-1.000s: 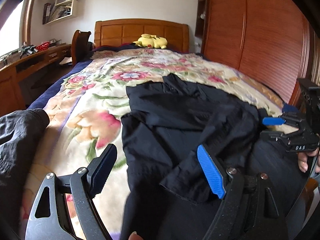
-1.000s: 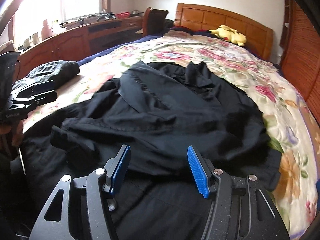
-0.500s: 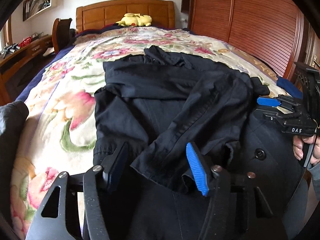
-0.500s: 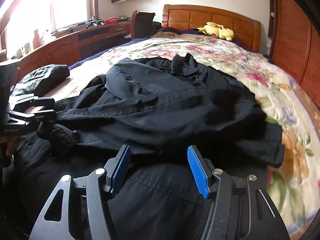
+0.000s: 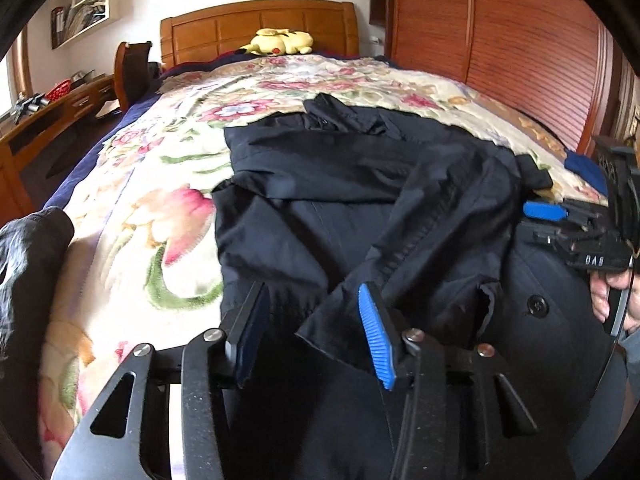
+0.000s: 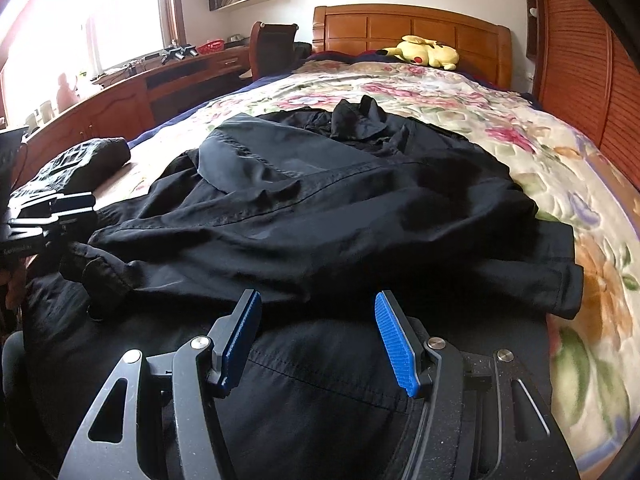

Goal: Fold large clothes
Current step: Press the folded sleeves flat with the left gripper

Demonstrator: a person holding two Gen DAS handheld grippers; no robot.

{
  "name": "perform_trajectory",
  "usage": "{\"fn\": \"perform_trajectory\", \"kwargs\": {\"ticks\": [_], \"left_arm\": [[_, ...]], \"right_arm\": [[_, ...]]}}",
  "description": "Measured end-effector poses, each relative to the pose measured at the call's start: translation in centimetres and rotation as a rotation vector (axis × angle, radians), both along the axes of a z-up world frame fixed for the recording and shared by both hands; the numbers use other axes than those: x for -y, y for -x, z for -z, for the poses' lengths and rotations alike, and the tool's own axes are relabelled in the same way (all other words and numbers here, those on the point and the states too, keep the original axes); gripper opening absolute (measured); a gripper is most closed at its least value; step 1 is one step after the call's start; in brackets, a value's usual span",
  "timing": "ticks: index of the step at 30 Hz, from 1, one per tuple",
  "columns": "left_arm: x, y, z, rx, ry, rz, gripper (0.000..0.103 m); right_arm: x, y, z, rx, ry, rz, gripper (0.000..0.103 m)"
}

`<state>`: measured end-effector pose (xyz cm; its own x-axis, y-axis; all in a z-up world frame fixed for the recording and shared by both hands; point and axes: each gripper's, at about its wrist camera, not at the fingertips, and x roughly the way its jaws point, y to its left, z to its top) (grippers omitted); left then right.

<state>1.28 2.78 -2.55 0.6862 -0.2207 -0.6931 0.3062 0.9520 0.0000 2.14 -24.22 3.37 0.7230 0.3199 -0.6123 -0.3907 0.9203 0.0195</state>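
A large black garment (image 5: 340,208) lies spread and rumpled on the floral bedspread (image 5: 160,216), collar towards the headboard. My left gripper (image 5: 316,320) sits low over its near left edge. The jaws are closing, a fold of black cloth lies between the blue pads (image 5: 376,340), and the pads do not press on it. My right gripper (image 6: 318,320) stands open just above the near hem of the garment (image 6: 320,208). The right gripper (image 5: 560,216) shows at the right edge of the left wrist view, and the left gripper (image 6: 52,208) at the left edge of the right wrist view.
Another dark bundle of clothing (image 6: 76,164) lies at the bed's left edge. A yellow plush toy (image 6: 424,52) rests by the wooden headboard (image 6: 412,28). A wooden wardrobe (image 5: 500,48) lines the right side; a desk (image 6: 120,100) and chair (image 6: 272,48) stand on the left.
The left jaws have narrowed around the cloth. Both grippers have sunk closer to the garment's near edge, and the left view has swung to the right.
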Motion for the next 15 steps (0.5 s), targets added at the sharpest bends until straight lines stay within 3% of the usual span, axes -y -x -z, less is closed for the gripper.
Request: {"fn": "perform_trajectory", "kwargs": {"ticks": [8,13,15], "left_arm": [[1.1,0.0,2.3,-0.088,-0.027,0.04,0.047],[1.1,0.4,2.5,-0.095,-0.024,0.056,0.046],[1.3,0.7,2.4,-0.095,-0.012,0.073,0.039]], "right_arm": [[0.3,0.0,0.1,-0.004,-0.017,0.005,0.061],[0.2,-0.2,0.2,-0.012,-0.018,0.003,0.061],[0.3,-0.2,0.2,-0.015,-0.021,0.004,0.061]]}}
